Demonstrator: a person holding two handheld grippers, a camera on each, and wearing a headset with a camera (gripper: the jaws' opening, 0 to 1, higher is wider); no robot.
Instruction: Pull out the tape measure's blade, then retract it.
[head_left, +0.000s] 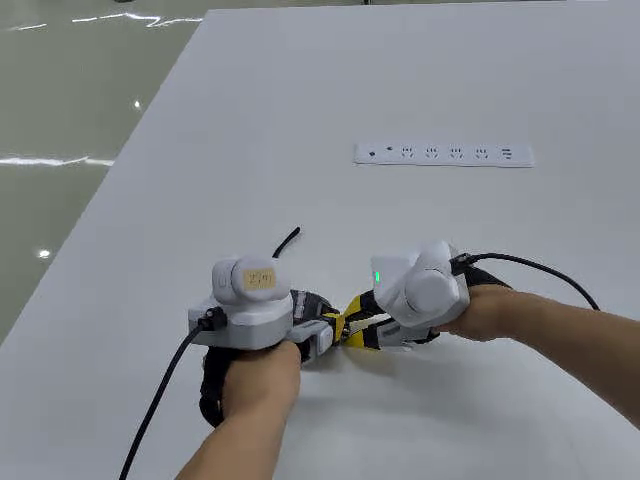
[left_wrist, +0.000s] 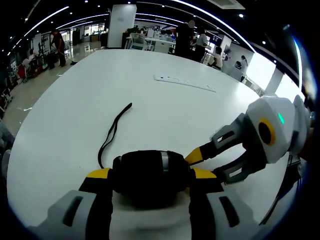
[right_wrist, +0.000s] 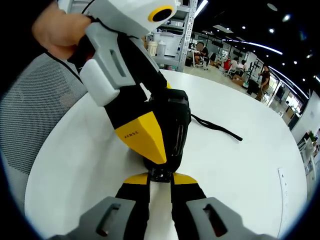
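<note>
A broad white desk (head_left: 300, 120) stands in a bright open office. At its near edge the person's left hand (head_left: 260, 375) and right hand (head_left: 490, 310) bring the two tools nose to nose. The left tongs (left_wrist: 151, 176) are spread fairly wide and clamp the black case of the tape measure (left_wrist: 145, 162) between their yellow tips, holding it just over the desk's near part. The right tongs (right_wrist: 160, 179) meet it from the opposite side, drawn narrow, nipping the small dark blade tip (right_wrist: 160, 174) at the case's mouth; I see hardly any blade out between case and tips. The measure's black wrist strap (left_wrist: 112, 132) trails away from the case and lies loose on the desk, curling toward the middle. Well beyond it, a long white power strip (head_left: 444, 154) lies flat across the desk. Off the desk's left side runs a glossy floor (head_left: 60, 100), and far back in the left gripper view people stand among the office furniture.
</note>
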